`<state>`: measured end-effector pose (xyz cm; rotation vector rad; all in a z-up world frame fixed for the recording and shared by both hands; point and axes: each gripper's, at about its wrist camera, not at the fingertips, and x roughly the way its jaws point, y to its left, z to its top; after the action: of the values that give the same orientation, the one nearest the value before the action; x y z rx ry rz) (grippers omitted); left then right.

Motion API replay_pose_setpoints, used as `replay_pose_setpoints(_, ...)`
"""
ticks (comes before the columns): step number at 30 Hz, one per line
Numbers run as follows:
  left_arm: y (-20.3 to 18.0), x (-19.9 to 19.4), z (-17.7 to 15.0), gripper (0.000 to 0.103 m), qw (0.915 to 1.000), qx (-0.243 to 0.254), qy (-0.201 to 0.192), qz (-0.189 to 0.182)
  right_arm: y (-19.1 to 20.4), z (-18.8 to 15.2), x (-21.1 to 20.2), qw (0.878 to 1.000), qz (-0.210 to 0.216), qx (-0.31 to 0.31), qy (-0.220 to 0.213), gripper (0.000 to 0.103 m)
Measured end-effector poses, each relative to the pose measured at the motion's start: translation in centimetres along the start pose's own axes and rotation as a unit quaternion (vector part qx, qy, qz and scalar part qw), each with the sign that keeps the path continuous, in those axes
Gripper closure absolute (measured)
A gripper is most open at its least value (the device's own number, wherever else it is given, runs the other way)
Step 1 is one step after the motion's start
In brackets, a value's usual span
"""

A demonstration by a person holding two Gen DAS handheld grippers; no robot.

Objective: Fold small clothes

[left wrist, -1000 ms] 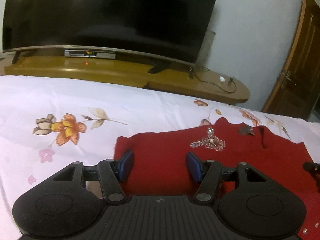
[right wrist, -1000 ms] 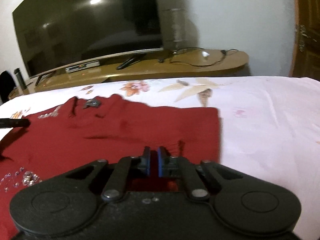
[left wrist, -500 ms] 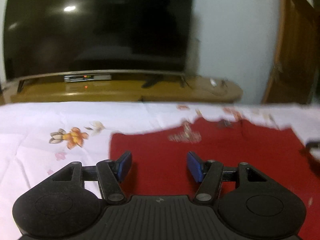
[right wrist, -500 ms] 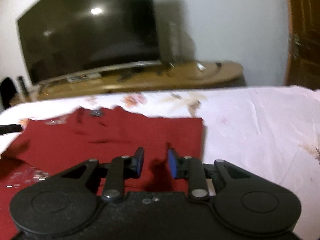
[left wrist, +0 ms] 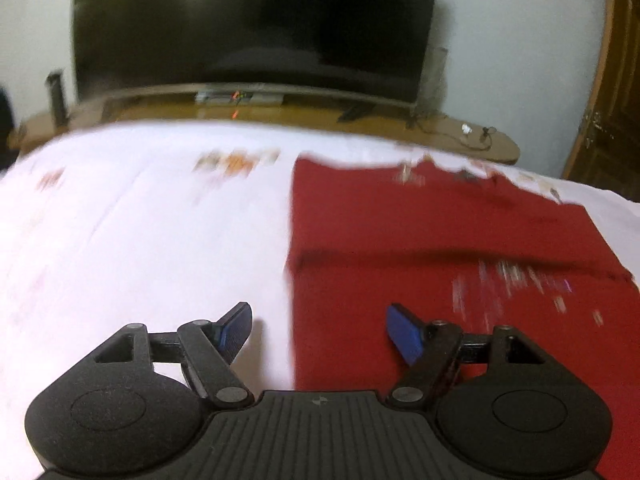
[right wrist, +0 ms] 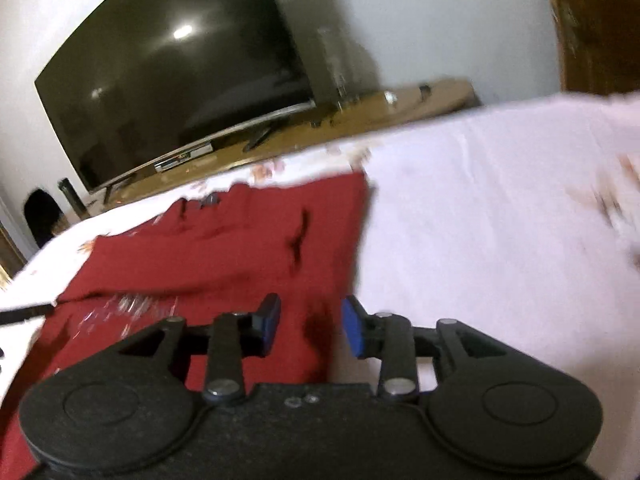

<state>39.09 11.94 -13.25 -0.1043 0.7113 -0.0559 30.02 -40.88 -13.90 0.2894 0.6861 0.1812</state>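
Red garment (left wrist: 420, 240) lies spread on the bed (left wrist: 140, 240), its white floral sheet bare on both sides, a fold line crossing the cloth from edge to edge and beadwork glinting on the near layer. From the left: my left gripper (left wrist: 319, 330) hangs over the garment's left edge, jaws opening and already wide, nothing between them but sheet and the red border below; no pad presses the cloth. To the right, my right gripper (right wrist: 307, 326) sits over the garment's (right wrist: 224, 248) right edge, jaws opening too but at a narrower gap, the red edge under them and not pinched. Both views are smeared by motion. Beyond the bed stand a dark television (left wrist: 256, 28) on a wooden stand (left wrist: 460, 132), and a wooden door (left wrist: 612, 100) at far right.

By my reading, one fold has been laid and let go, and the step in hand is the release between folds. The next move likely calls for both jaws to find fresh corners or side edges, pinch both layers together, and carry them across evenly so the fold stays square.
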Motion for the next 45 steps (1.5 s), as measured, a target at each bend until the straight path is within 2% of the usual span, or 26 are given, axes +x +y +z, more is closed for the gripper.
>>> replay_pose_setpoints(1, 0.4, -0.8, -1.0, 0.029, 0.9999, -0.008, 0.010, -0.004, -0.6, -1.0, -1.0, 1.000, 0.000, 0.009, 0.012, 0.064)
replay_pose_setpoints(3, 1.0, -2.6, -3.1, 0.029, 0.9995, -0.018, 0.025, -0.010, -1.8, -3.1, -2.9, 0.999, -0.005, 0.027, 0.034, 0.065)
replay_pose_setpoints(7, 0.9, -5.4, -6.1, 0.029, 0.9990, -0.014, 0.034, -0.024, -3.1, -6.0, -7.1, 0.996, 0.003, 0.082, 0.033, 0.061)
replay_pose_setpoints(9, 0.6, -6.1, -6.9, 0.029, 0.9990, -0.011, 0.029, -0.031, -2.9, -7.2, -8.4, 0.995, -0.006, 0.094, 0.034, 0.061)
replay_pose_setpoints(13, 0.0, -7.8, -8.5, 0.029, 0.9990, 0.002, 0.026, -0.037, -1.4, -9.3, -10.6, 0.993, -0.024, 0.112, 0.039, 0.059)
replay_pose_setpoints(20, 0.2, -12.7, -12.1, 0.029, 0.9979, -0.008, 0.020, -0.061, 2.6, -12.5, -14.0, 0.990, -0.011, 0.128, 0.055, 0.058)
replay_pose_setpoints(23, 0.3, -13.5, -12.2, 0.029, 0.9978, 0.009, 0.017, -0.063, 4.0, -13.1, -15.5, 0.992, -0.020, 0.119, 0.038, 0.058)
replay_pose_setpoints(25, 0.1, -13.1, -12.2, 0.029, 0.9968, 0.013, 0.033, -0.071, 4.7, -13.1, -15.9, 0.993, -0.031, 0.108, 0.027, 0.058)
replay_pose_setpoints(28, -0.3, -13.5, -12.1, 0.029, 0.9962, 0.014, 0.032, -0.079, 4.9, -12.9, -15.4, 0.992, -0.031, 0.117, 0.032, 0.060)
replay_pose_setpoints(31, -0.4, -13.2, -10.9, 0.029, 0.9960, 0.028, 0.015, -0.084, 5.2, -12.2, -15.5, 0.993, -0.030, 0.111, 0.019, 0.060)
replay_pose_setpoints(33, -0.3, -11.7, -9.0, 0.029, 0.9963, 0.041, 0.005, -0.075, 5.3, -11.0, -15.2, 0.994, -0.032, 0.101, 0.008, 0.060)
replay_pose_setpoints(36, -0.2, -8.2, -5.1, 0.029, 0.9969, 0.030, -0.021, -0.070, 5.0, -7.8, -13.7, 0.995, -0.032, 0.092, -0.024, 0.063)
replay_pose_setpoints(40, -1.5, -3.0, 0.2, 0.029, 0.9970, 0.025, -0.041, -0.061, 4.1, -2.7, -8.5, 0.995, -0.024, 0.077, -0.051, 0.065)
replay_pose_setpoints(45, -4.1, 3.5, 5.6, 0.029, 0.9958, 0.041, -0.068, -0.044, 2.3, 2.9, 0.1, 0.996, -0.019, 0.062, -0.066, 0.065)
